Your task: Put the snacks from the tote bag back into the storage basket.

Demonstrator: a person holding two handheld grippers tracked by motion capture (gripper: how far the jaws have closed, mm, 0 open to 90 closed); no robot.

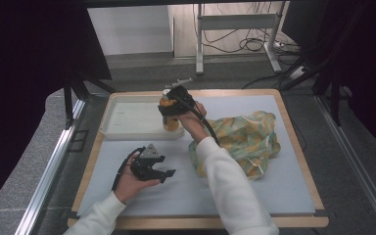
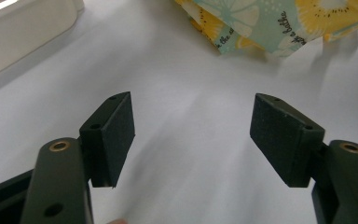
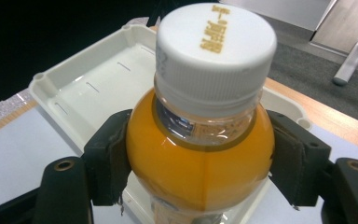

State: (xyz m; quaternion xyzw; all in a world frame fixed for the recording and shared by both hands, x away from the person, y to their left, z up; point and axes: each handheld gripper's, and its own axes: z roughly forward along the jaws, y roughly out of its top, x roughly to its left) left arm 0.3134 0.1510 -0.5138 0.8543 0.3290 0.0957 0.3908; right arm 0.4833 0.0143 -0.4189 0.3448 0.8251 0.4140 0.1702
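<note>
High view: the right gripper (image 1: pixel 172 110), held in the person's right hand (image 1: pixel 192 120), is clamped on a bottle (image 1: pixel 168 108) of orange drink at the near right corner of a white tray (image 1: pixel 127 117) that lies toward the far left of the table (image 1: pixel 186 191). The bottle stands upright with its base at or just above the tray's floor; contact with the floor cannot be told. Right gripper view: both black pads (image 3: pixel 109 156) press against the rounded shoulder of the bottle (image 3: pixel 200 158) from either side, just below its white cap (image 3: pixel 216 51), which bears gold lettering; the tray (image 3: pixel 93 79) lies behind and under the bottle, its rim reaching past the bottle on both sides. High view: the left gripper (image 1: pixel 149 166) rests in the person's left hand (image 1: pixel 129 181) low over the near left part of the table, well apart from the tray and pointing toward a crumpled cloth bag (image 1: pixel 240 139) printed in yellow and pale green, which lies on the right half of the table. Left gripper view: the jaws of the left gripper (image 2: pixel 193 135) stand wide apart with nothing between them over the bare white table surface (image 2: pixel 186 93); an edge of the bag (image 2: pixel 279 23) shows at the top and a corner of the tray (image 2: pixel 23 28) at the upper left.
</note>
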